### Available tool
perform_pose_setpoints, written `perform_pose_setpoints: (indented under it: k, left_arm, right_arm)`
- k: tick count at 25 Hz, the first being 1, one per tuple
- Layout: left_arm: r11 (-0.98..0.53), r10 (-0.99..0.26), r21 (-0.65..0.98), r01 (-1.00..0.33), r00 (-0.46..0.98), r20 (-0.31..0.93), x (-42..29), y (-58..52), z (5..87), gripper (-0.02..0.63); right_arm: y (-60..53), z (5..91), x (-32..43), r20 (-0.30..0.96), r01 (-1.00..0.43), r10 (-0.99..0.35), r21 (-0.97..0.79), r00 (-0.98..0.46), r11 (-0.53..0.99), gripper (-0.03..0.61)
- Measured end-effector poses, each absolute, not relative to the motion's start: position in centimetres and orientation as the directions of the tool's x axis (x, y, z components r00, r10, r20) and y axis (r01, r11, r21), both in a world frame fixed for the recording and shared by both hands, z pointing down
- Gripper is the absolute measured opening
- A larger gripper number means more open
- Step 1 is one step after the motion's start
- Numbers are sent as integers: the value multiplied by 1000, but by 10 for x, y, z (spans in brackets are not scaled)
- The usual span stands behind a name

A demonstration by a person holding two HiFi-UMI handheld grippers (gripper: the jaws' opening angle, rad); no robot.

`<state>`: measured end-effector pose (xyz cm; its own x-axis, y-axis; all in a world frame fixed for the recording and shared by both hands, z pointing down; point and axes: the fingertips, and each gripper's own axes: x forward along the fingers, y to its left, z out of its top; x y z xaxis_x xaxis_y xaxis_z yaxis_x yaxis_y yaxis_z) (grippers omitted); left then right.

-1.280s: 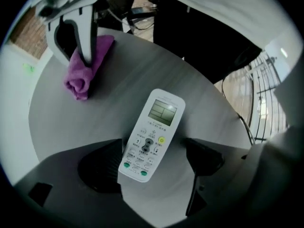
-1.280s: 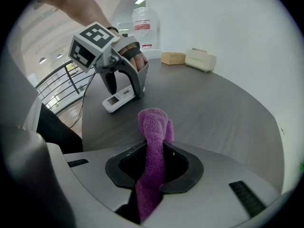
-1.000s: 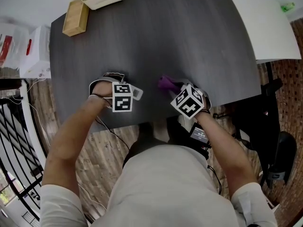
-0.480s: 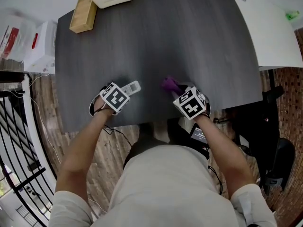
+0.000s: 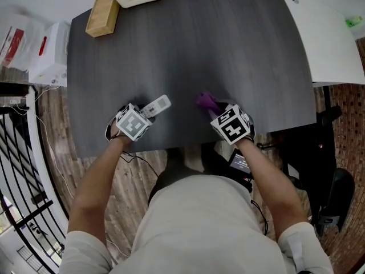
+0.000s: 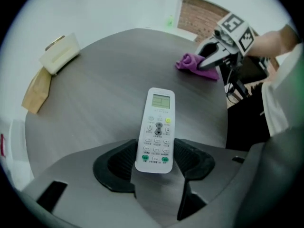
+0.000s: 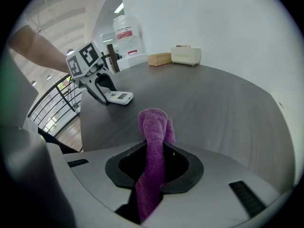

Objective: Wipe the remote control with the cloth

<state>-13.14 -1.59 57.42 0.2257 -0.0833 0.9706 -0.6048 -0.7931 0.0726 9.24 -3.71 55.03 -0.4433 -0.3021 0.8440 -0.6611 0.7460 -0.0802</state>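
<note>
Left claw (image 6: 155, 164), jaws just closing, pinches lower end of remote control (image 6: 158, 122) lying flat on table (image 5: 199, 50). Right claw (image 7: 154, 167) clenched on purple cloth (image 7: 154, 122), off to remote's right, not touching. We pin remote steady, then drag cloth tuft lengthwise over its face, light pressure.

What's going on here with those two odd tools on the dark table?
A person holds a hand-held gripper in each hand over a dark table. The left hand-held gripper has just been closing its jaws on the near end of a white remote control. The right hand-held gripper is shut on a purple cloth, apart from the remote; no wiping yet.
</note>
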Motion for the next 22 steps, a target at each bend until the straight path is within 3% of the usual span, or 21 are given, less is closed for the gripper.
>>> perform_pose_setpoints:
  k: [3, 8, 17, 22]
  left_arm:
    - [-663, -130, 92, -743, 235, 963, -130, -21, 574, 249]
    - [-307, -184, 182, -934, 246, 952, -120, -30, 572, 247]
    - [123, -280, 304, -945, 261, 924, -97, -41, 569, 247]
    - [113, -295, 330, -937, 285, 912, -77, -43, 567, 249]
  right_arm:
    - [-39, 551, 93, 836, -663, -315, -77, -450, 744, 81]
    - [-45, 550, 95, 831, -712, -352, -72, -430, 699, 81]
    - [-73, 539, 121, 796, -845, -469, -98, -384, 526, 81]
    - [-72, 538, 131, 794, -850, -469, -107, -385, 516, 81]
